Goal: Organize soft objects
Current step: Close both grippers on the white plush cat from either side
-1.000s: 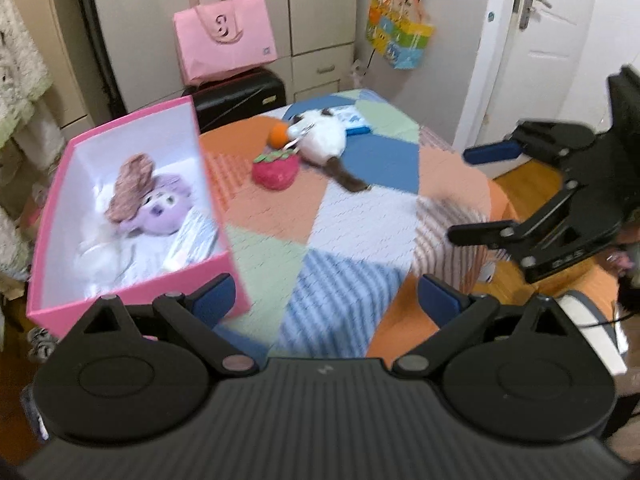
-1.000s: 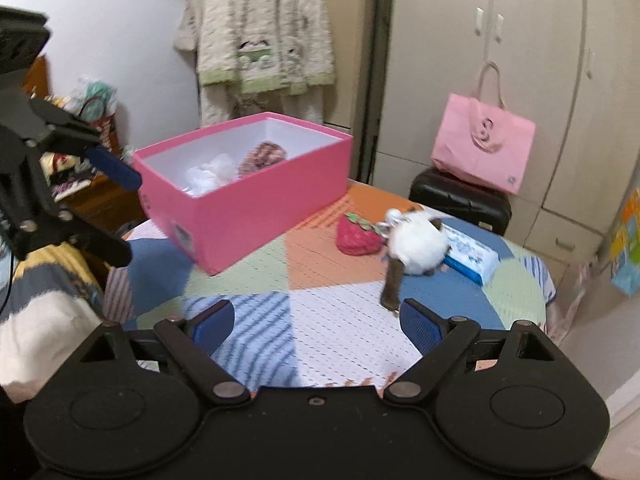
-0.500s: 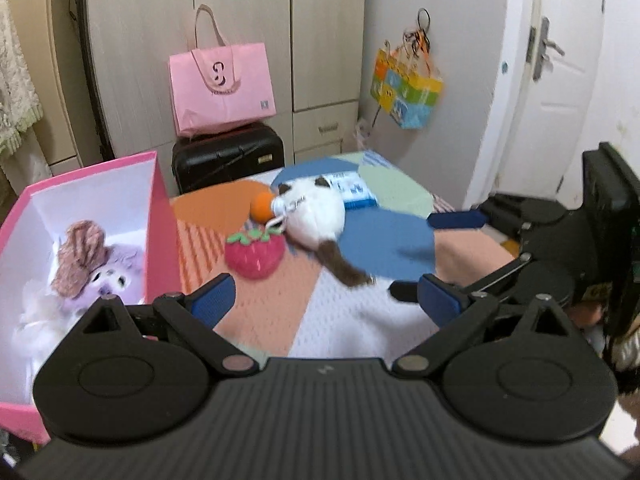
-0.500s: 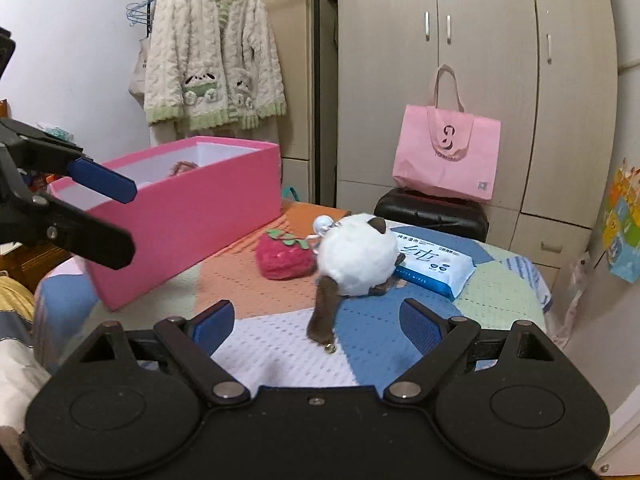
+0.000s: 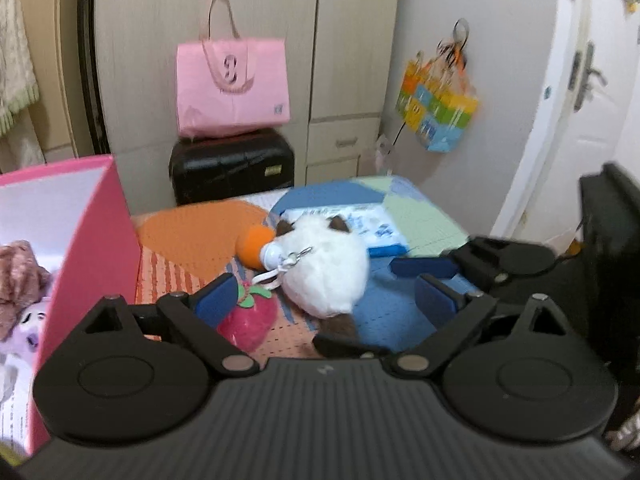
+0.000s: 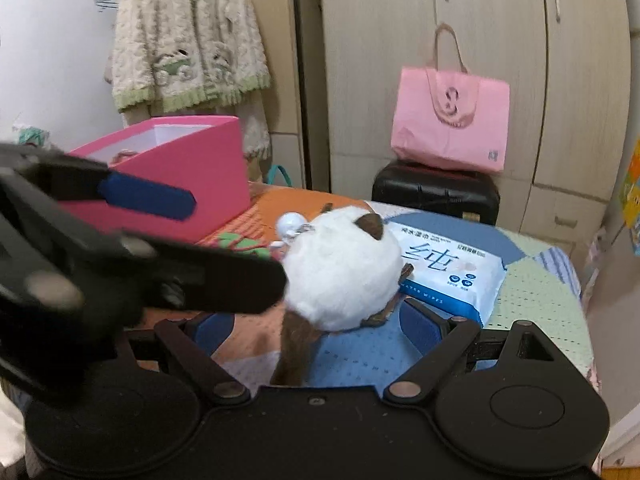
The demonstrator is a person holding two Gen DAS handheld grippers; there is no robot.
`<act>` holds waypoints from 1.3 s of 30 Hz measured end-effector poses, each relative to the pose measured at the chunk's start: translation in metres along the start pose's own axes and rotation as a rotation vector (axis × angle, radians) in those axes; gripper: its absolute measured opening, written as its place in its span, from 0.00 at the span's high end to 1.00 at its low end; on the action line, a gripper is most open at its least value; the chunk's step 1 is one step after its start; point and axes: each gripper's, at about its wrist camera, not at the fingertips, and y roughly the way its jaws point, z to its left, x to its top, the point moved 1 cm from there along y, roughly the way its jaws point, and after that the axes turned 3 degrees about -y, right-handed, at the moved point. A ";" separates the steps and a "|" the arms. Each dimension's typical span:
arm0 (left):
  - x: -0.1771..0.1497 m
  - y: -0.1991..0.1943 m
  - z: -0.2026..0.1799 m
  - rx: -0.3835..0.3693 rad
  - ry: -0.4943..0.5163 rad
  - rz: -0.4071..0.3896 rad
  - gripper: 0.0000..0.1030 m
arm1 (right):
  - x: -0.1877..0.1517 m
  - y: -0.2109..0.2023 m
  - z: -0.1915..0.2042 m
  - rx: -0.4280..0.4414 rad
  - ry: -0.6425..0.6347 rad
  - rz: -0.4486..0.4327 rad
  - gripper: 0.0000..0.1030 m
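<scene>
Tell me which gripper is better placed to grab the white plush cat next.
Probably the right gripper. Its open fingers already straddle the white plush cat, which sits centered just ahead. The left gripper, also open, lines up nearer the strawberry plush, with the cat off toward its right.

White plush cat (image 6: 340,276) on quilt; red strawberry plush (image 5: 248,322) beside — touching

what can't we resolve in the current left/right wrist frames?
- Strawberry plush: the right wrist view shows only its green leaves, behind the blurred left gripper.
- Pink box contents: cut off by the left wrist frame edge; its wall hides them in the right wrist view.
- White cat plush tail end: hidden behind the right gripper body.
- Wet wipes pack small print: too small.
</scene>
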 end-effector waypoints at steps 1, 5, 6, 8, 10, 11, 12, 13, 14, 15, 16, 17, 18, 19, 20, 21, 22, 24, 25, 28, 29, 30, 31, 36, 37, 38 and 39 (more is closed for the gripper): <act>0.001 0.007 0.002 -0.001 -0.007 0.002 0.07 | 0.001 0.004 -0.003 0.004 0.010 0.006 0.10; 0.007 0.028 0.008 -0.015 -0.038 -0.022 0.10 | 0.003 0.019 -0.012 0.014 0.041 0.021 0.10; 0.008 0.033 0.009 -0.019 -0.046 -0.030 0.10 | 0.003 0.023 -0.012 0.010 0.044 0.023 0.10; 0.009 0.038 0.008 -0.037 -0.047 -0.049 0.11 | 0.003 0.028 -0.014 0.007 0.053 0.023 0.10; 0.009 0.042 0.006 -0.043 -0.037 -0.040 0.15 | 0.002 0.031 -0.015 0.008 0.066 0.017 0.11; 0.009 0.044 0.005 -0.041 -0.031 -0.035 0.18 | 0.002 0.031 -0.016 0.012 0.074 0.013 0.11; 0.008 0.045 0.004 -0.034 -0.016 -0.028 0.25 | 0.002 0.031 -0.017 0.018 0.080 0.011 0.13; 0.007 0.047 0.002 -0.013 0.000 -0.012 0.29 | 0.001 0.032 -0.019 0.022 0.087 0.010 0.19; 0.007 0.050 0.002 0.007 0.002 0.002 0.35 | 0.000 0.033 -0.019 0.026 0.092 0.015 0.23; 0.008 0.051 0.003 0.017 -0.002 0.016 0.36 | -0.001 0.034 -0.019 0.037 0.093 0.024 0.32; 0.008 0.053 0.004 0.013 -0.004 0.029 0.36 | -0.002 0.034 -0.019 0.038 0.095 0.021 0.32; 0.008 0.053 0.005 0.010 -0.012 0.028 0.36 | -0.003 0.033 -0.018 0.033 0.092 0.015 0.32; 0.007 0.052 0.005 0.011 -0.011 0.026 0.37 | -0.003 0.032 -0.017 0.029 0.087 0.011 0.33; 0.007 0.051 0.003 0.013 -0.008 0.023 0.38 | -0.003 0.031 -0.016 0.021 0.082 0.006 0.34; 0.005 0.049 0.003 0.013 -0.004 0.019 0.39 | -0.004 0.030 -0.015 0.011 0.078 0.001 0.34; 0.004 0.048 0.001 0.014 0.000 0.017 0.40 | -0.004 0.029 -0.013 -0.001 0.072 -0.004 0.34; 0.003 0.046 0.000 0.015 0.001 0.015 0.40 | -0.005 0.027 -0.012 -0.008 0.069 -0.007 0.34; 0.002 0.044 0.000 0.005 -0.009 0.019 0.41 | -0.006 0.024 -0.011 -0.023 0.071 -0.014 0.34; 0.001 0.042 0.000 -0.004 -0.016 0.022 0.41 | -0.007 0.021 -0.010 -0.029 0.073 -0.018 0.34; -0.002 0.035 -0.001 -0.021 -0.026 0.030 0.41 | -0.009 0.012 -0.007 -0.040 0.067 -0.023 0.34; -0.003 0.033 -0.003 -0.023 -0.024 0.032 0.41 | -0.010 0.009 -0.005 -0.042 0.064 -0.023 0.34; -0.005 0.030 -0.004 -0.024 -0.022 0.033 0.41 | -0.012 0.006 -0.002 -0.044 0.063 -0.025 0.34; -0.006 0.027 -0.006 -0.026 -0.019 0.033 0.41 | -0.013 0.003 -0.001 -0.045 0.065 -0.027 0.34; -0.013 0.010 -0.012 -0.039 -0.009 0.034 0.41 | -0.019 -0.014 0.009 -0.052 0.074 -0.057 0.34; -0.015 0.006 -0.014 -0.042 -0.005 0.034 0.41 | -0.020 -0.018 0.012 -0.054 0.075 -0.062 0.34; -0.016 0.003 -0.015 -0.045 -0.001 0.035 0.41 | -0.021 -0.021 0.014 -0.056 0.076 -0.067 0.34; -0.017 -0.001 -0.017 -0.048 0.004 0.037 0.41 | -0.023 -0.024 0.016 -0.058 0.077 -0.071 0.34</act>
